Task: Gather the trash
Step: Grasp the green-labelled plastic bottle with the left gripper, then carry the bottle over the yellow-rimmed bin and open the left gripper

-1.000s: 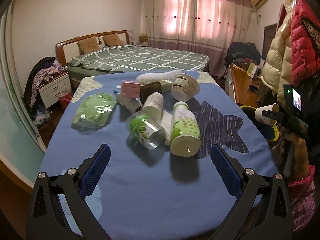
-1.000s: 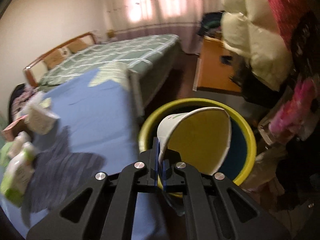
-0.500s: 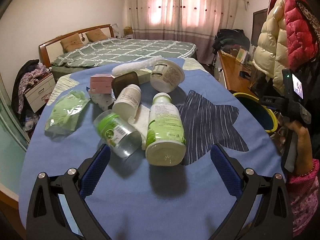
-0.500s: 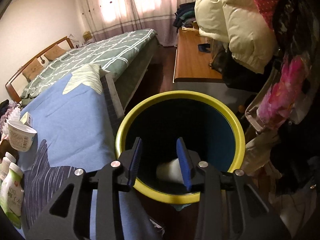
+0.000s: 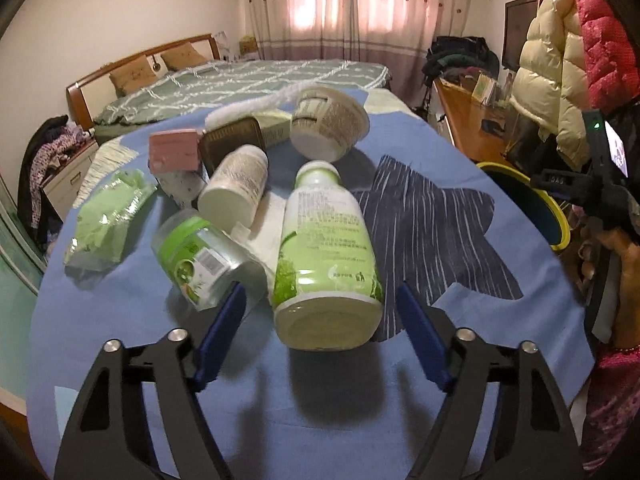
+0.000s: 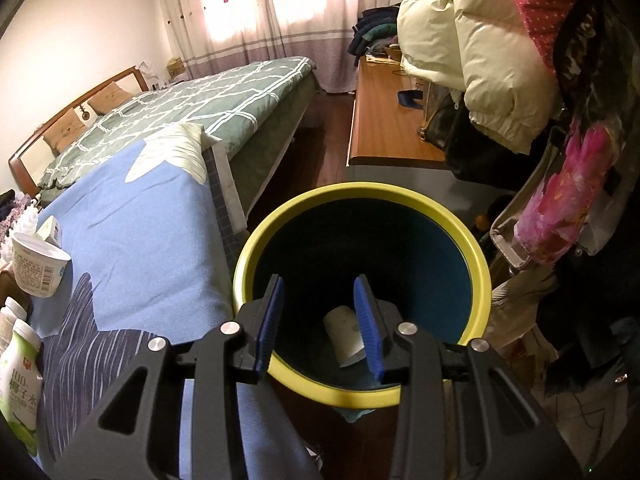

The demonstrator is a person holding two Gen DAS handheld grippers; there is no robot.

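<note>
Right tool [image 6: 318, 322], a second ago pinching a paper cup [image 6: 344, 336], now hangs spread and empty over the yellow-rimmed bin [image 6: 478, 264]; the cup lies inside. Left tool [image 5: 320, 320] has advanced, its jaws closing around, not yet touching, the coconut-water bottle [image 5: 326, 248] on the bench [image 5: 460, 320].

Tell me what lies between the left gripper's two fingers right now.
In the left wrist view, the green-and-white bottle lies on its side, base between the closing left gripper fingers; the pads are not yet touching it.
</note>
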